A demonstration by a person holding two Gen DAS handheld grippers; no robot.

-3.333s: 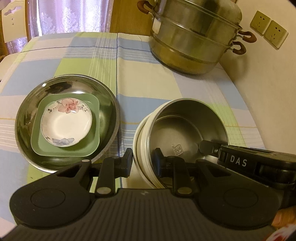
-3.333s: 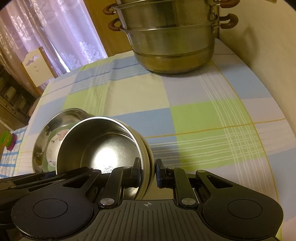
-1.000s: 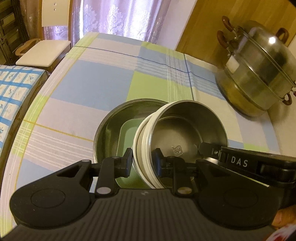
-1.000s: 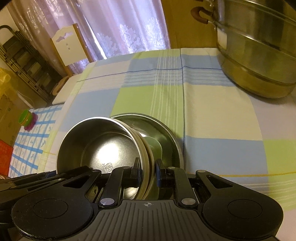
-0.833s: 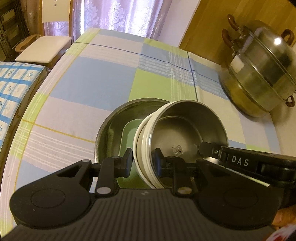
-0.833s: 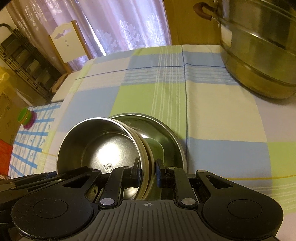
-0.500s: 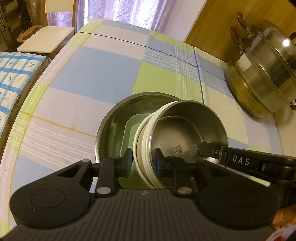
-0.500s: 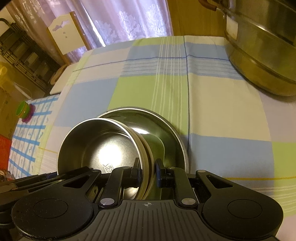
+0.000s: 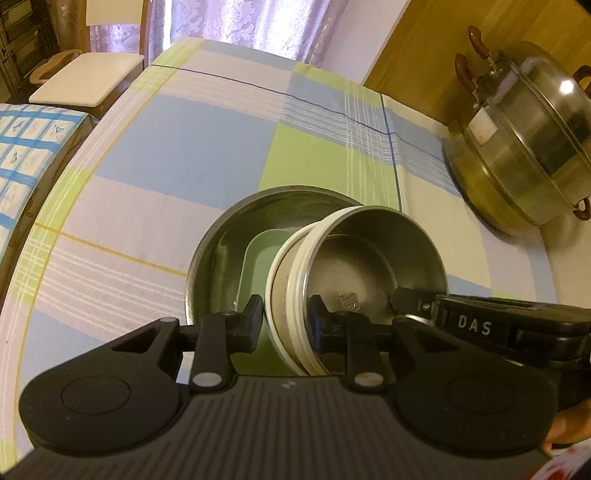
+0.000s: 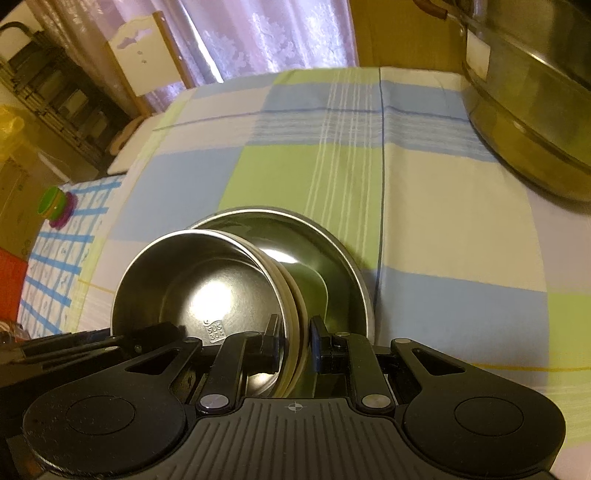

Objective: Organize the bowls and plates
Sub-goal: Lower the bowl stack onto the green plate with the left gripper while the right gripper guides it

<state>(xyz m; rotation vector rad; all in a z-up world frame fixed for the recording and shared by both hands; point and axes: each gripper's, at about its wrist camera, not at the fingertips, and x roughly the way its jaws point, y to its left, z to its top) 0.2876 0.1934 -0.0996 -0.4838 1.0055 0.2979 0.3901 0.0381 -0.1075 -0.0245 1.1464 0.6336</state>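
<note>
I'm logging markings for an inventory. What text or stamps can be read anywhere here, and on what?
"DAS": white letters on the right gripper, seen from the left wrist.
"SUS" over digits, likely "304", partly blurred: stamp in the steel bowl.
Label on the steamer pot: blank or unreadable.

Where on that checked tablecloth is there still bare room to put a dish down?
Bare cloth lies beyond the wide steel basin, toward the curtains, and between it and the steamer pot. It is crowded at the basin: a green dish sits inside, and the steel bowl is held above it.
</note>
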